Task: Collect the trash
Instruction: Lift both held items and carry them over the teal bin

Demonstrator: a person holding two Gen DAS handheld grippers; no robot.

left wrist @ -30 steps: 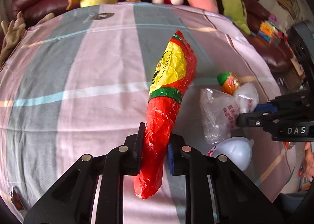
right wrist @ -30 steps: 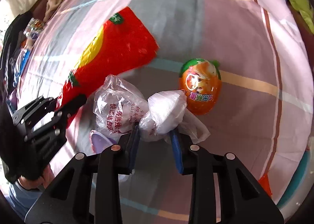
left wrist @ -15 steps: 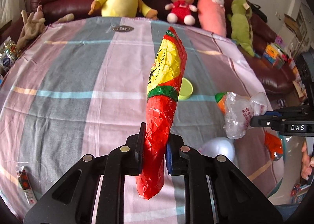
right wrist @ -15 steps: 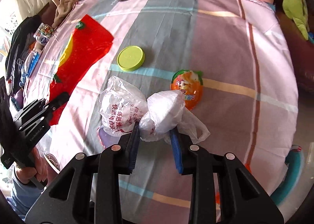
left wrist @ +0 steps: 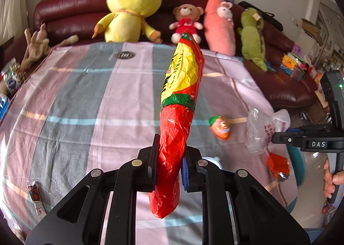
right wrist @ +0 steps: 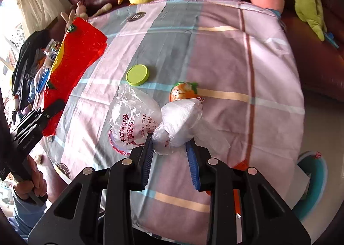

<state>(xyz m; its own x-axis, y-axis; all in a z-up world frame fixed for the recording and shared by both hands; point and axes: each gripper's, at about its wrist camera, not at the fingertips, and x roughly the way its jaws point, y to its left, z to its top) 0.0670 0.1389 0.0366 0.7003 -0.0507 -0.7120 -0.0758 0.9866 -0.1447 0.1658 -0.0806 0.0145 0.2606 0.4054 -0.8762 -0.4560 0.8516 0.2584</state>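
My left gripper [left wrist: 168, 152] is shut on a long red and yellow snack bag [left wrist: 180, 94], held upright above the plaid cloth [left wrist: 86, 105]. The right wrist view shows the same red bag [right wrist: 75, 56] at the left, lifted off the cloth. My right gripper [right wrist: 171, 146] is shut on a crumpled clear plastic bag [right wrist: 137, 116] with red print. That plastic bag [left wrist: 260, 129] hangs in the air at the right of the left wrist view. An orange egg-shaped wrapper [right wrist: 185, 91] and a green lid [right wrist: 137, 75] lie on the cloth below.
A small red sachet [left wrist: 36, 200] lies near the cloth's front left edge and an orange wrapper [left wrist: 278, 164] near its right edge. Plush toys [left wrist: 131, 8] line the dark red sofa behind. A teal-rimmed bin [right wrist: 318, 172] stands off the right side.
Both grippers have risen with their loads, so the cloth looks farther away. The red bag and the plastic bag have come off the cloth. The green lid has come into sight.
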